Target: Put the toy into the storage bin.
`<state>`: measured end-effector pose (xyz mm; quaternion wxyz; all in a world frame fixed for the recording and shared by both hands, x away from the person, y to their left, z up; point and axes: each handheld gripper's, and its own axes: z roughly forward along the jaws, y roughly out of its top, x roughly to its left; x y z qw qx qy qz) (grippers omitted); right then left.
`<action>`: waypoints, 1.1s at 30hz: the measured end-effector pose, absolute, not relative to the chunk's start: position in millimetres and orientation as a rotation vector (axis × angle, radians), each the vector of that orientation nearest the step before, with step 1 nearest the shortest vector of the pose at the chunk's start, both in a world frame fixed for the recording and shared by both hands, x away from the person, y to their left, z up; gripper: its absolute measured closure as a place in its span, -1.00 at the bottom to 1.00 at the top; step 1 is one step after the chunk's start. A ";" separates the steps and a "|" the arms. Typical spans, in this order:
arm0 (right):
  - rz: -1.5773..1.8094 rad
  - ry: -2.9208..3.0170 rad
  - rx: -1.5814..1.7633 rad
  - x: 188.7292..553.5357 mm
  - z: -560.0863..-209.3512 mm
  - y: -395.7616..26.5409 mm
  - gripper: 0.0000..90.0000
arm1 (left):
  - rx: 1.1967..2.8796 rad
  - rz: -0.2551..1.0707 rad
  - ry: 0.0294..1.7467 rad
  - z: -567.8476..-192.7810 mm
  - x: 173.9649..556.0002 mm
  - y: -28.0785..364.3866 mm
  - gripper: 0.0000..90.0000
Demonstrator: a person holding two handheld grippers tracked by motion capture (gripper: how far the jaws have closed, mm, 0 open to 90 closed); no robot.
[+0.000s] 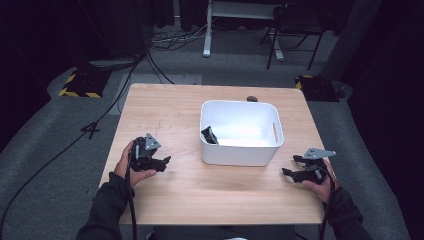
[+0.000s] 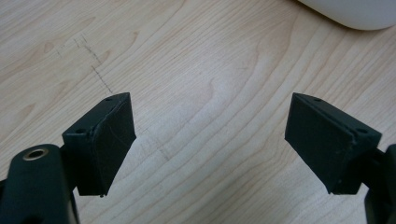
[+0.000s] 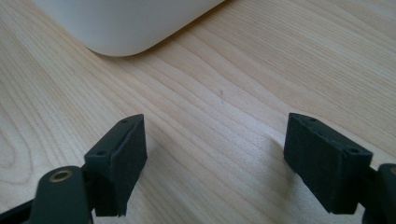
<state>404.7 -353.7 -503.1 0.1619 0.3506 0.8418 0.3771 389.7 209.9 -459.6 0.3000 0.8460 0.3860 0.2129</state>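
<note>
Wooden table (image 1: 210,200), pale grain, set in a dark room with cables on the grey floor beyond.

Landmark: white bin (image 1: 241,150), mid-table.

Left gripper (image 1: 164,161) sits low over bare wood, left of the bin and near its front corner; jaws apart, nothing between them. In the left gripper view both pads hang over empty grain, with the bin's corner (image 2: 355,14) at the top right.

Right gripper (image 1: 289,172) is right of the bin's front corner, also released and empty, tips toward the bin.

Small dark object (image 1: 210,135) lies inside the bin against its left wall; I cannot tell what it is.

Judgement: the next step looks like reaching into the bin. Left gripper is closer. Lift clear of the rim first, descend vertically beside the wall, keep jaws spread until they straddle the object. Steady the bin with the right if it slides.
</note>
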 end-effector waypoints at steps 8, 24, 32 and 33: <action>1.077 2.402 1.004 404.6 -503.1 -353.6 -0.52 | 2.242 0.560 1.035 -465.4 382.2 216.4 -0.64; 1.077 2.403 1.002 404.6 -503.1 -353.7 -0.52 | 2.207 0.519 1.062 -481.8 362.5 229.2 -0.64; 1.076 2.402 1.001 404.7 -503.2 -353.7 -0.52 | 2.181 0.490 1.080 -486.8 354.1 234.6 -0.64; 1.076 2.403 1.000 404.7 -503.1 -353.7 -0.52 | 2.175 0.483 1.081 -487.9 353.3 235.2 -0.64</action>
